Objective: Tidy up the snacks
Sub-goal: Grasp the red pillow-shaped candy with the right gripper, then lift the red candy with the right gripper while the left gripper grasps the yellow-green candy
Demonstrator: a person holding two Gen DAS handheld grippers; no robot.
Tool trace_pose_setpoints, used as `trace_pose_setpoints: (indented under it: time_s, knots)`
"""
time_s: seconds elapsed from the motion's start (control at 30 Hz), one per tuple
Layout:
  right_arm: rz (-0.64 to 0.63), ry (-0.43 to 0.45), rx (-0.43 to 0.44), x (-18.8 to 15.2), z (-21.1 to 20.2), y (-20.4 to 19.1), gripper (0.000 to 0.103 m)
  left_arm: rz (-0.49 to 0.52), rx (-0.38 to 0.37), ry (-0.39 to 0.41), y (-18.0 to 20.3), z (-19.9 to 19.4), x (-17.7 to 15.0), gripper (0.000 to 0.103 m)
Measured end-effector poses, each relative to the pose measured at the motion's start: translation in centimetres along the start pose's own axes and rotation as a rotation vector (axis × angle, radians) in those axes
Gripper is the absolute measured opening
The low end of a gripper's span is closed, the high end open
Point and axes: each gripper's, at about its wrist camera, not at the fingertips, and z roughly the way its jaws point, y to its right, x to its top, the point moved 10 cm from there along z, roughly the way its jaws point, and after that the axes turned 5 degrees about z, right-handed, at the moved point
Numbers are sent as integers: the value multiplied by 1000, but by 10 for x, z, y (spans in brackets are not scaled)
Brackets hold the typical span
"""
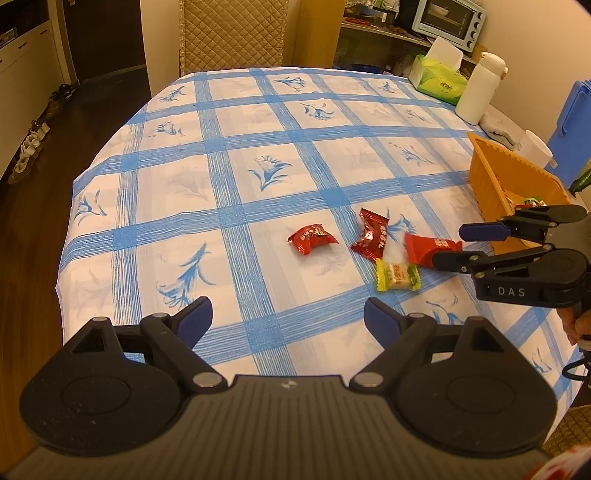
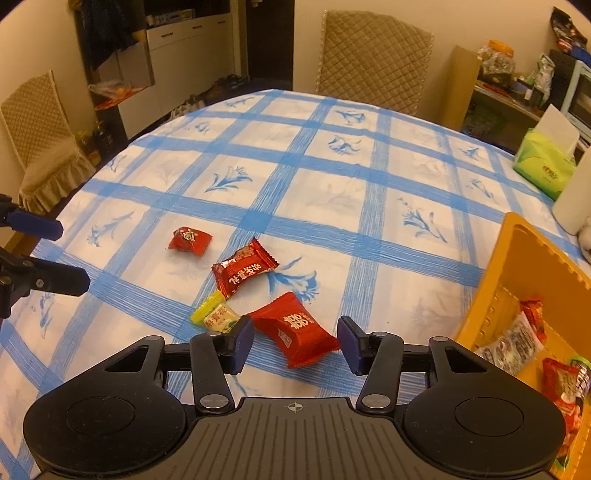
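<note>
A round tabletop (image 2: 369, 206) under a blue-checked cloth with floral motifs carries four loose snacks: three red packets (image 2: 236, 272) and one yellow-green candy (image 2: 216, 317). An orange bin (image 2: 517, 266) at the right edge holds further wrapped snacks. The right hand-held gripper (image 2: 295, 341) is partly open, its pads flanking a red packet (image 2: 295, 328) without pressing it. The left hand-held gripper (image 1: 287, 320) stands wide open and empty. Quilted chairs (image 2: 373, 51), a tissue box (image 2: 543, 166), a white bottle (image 1: 480, 88) and a toaster oven (image 1: 448, 22) surround the table.
</note>
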Motion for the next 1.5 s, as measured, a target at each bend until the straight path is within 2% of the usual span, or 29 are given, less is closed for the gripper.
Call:
trace_pose_setpoints:
  time_s: [0.3,0.63,0.77,1.07,1.3,1.5]
  knots:
    - [-7,-50,7,-1,18,4,51,-4,5,-12,-1,8,2,88]
    - [31,-71,23,-5,24,2,31,-3,7,-13,-2,11,3,88]
    - [44,-64,25,-4,25,1,27,-1,6,-14,-2,14,5,88]
    - [126,-10,18,1,9,6,26,20,-16,-11,8,19,6,83]
    - [245,55,19,0,-26,16,26,106,-76,5,38,28,8,76]
    - [324,80,7,-15,-55,26,26,246,-126,23,72,39,12,71]
